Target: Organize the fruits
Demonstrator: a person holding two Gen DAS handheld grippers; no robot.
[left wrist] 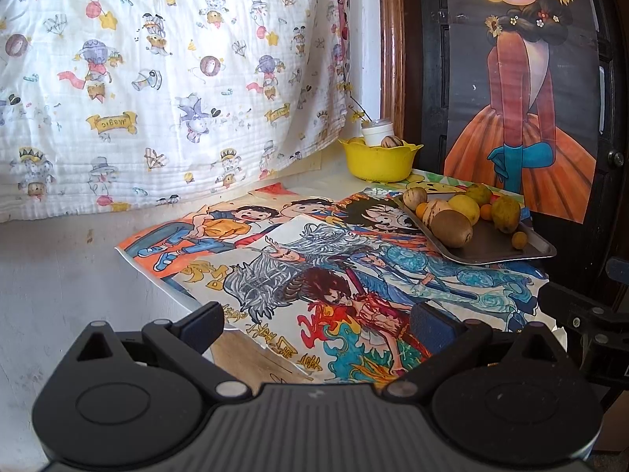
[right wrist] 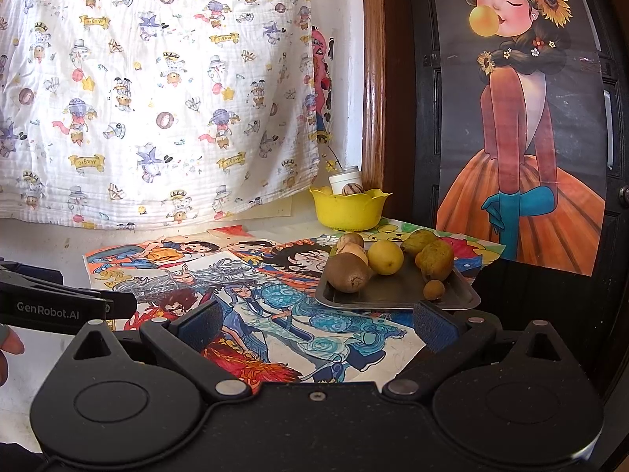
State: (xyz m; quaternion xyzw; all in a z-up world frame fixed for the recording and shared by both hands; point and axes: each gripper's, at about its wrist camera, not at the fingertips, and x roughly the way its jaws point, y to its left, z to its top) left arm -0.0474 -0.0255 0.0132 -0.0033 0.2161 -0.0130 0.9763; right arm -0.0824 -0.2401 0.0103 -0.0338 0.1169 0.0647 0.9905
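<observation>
Nearest the cameras, in front of the metal tray [right wrist: 397,293], both tongs are hanging with nothing between their fingers. The left gripper [left wrist: 320,324] is gaping wide over the coloured drawings [left wrist: 298,275] that are covering the table, and the right gripper [right wrist: 318,324] is likewise standing released, its blue-padded fingers [right wrist: 434,324] framing the tray's near edge without touching it. In the right wrist view the left gripper's black body is poking in from the left of the tray, with a fingertip of the person's hand [right wrist: 10,344] showing beneath it.

On the tray the fruits are lying bunched at its far end: a brown kiwi [right wrist: 348,273] is sitting nearest, a yellow lemon [right wrist: 385,257] just behind it, a greenish pear [right wrist: 434,259] to the lemon's right, and a small round orange-brown fruit [right wrist: 433,289] alone toward the tray's near right corner.

Beyond the tray, a yellow bowl [right wrist: 350,208] is sitting against the wall, holding a white cup [right wrist: 346,179] and a striped fruit [right wrist: 353,190]. Behind the bowl a printed cloth [right wrist: 157,90] is hanging, and right of the tray a poster [right wrist: 519,126] is covering a dark door.
</observation>
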